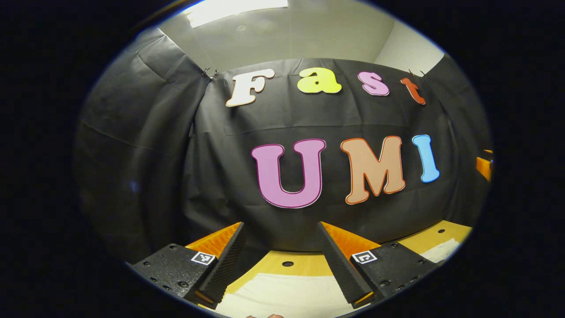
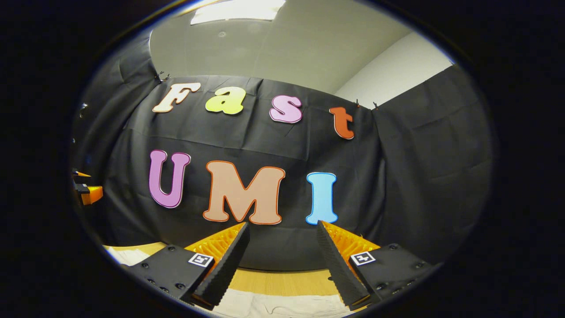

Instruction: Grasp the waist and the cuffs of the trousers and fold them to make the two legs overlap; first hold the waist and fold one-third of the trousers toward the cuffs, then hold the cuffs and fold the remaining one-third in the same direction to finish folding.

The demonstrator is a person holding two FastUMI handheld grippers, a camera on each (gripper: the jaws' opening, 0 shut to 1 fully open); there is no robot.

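Pale trousers [image 1: 287, 293] lie flat on the wooden bench [image 1: 304, 264], at six o'clock in the left gripper view, and again at six o'clock in the right gripper view [image 2: 282, 305]. Above them, the left hand-held gripper [image 1: 280, 229] hangs with fingers spread apart, holding nothing. The right hand-held gripper [image 2: 282, 227] is likewise spread and empty. Black cloth wall [image 1: 229, 132] stands behind the bench at twelve o'clock.

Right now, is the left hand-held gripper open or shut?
Open: the left hand-held gripper has a wide gap between its fingers, nothing held.
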